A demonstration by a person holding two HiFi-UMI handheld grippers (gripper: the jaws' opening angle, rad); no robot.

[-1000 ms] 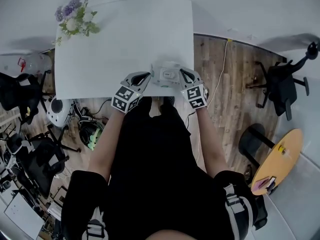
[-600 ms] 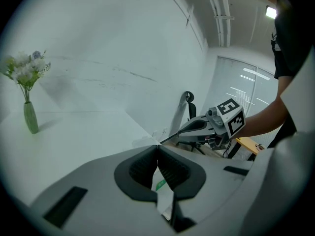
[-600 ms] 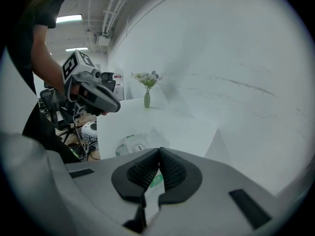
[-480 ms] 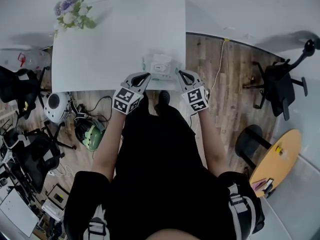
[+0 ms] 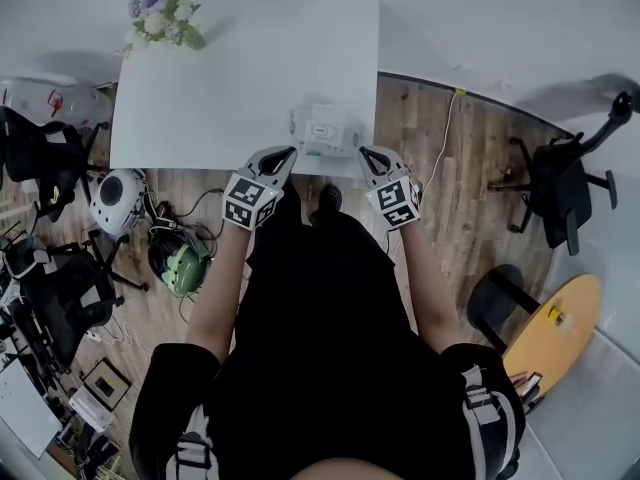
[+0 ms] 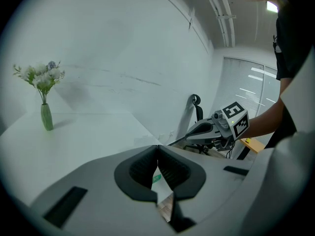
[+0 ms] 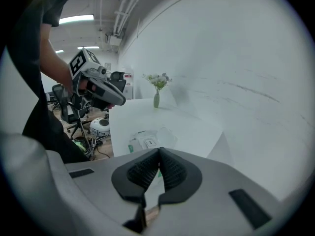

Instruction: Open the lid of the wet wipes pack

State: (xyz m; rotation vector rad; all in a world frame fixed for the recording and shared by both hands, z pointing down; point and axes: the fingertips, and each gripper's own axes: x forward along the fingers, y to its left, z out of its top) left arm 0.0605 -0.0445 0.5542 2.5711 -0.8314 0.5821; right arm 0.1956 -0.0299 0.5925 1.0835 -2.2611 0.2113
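ok, left tongs [image 5: 285,153] and right tongs [image 5: 366,153] both closed, empty; wet wipes pack [image 5: 325,131] at 12 o'clock on worktop [image 5: 240,78].

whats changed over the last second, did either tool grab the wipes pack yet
No grab yet. The left tool and right tool flanked the wet wipes pack a second ago. Both have drawn back toward the person and now sit just short of it, at the table edge, jaws together and empty. The pack stayed put near that edge, its lid apparently still closed.
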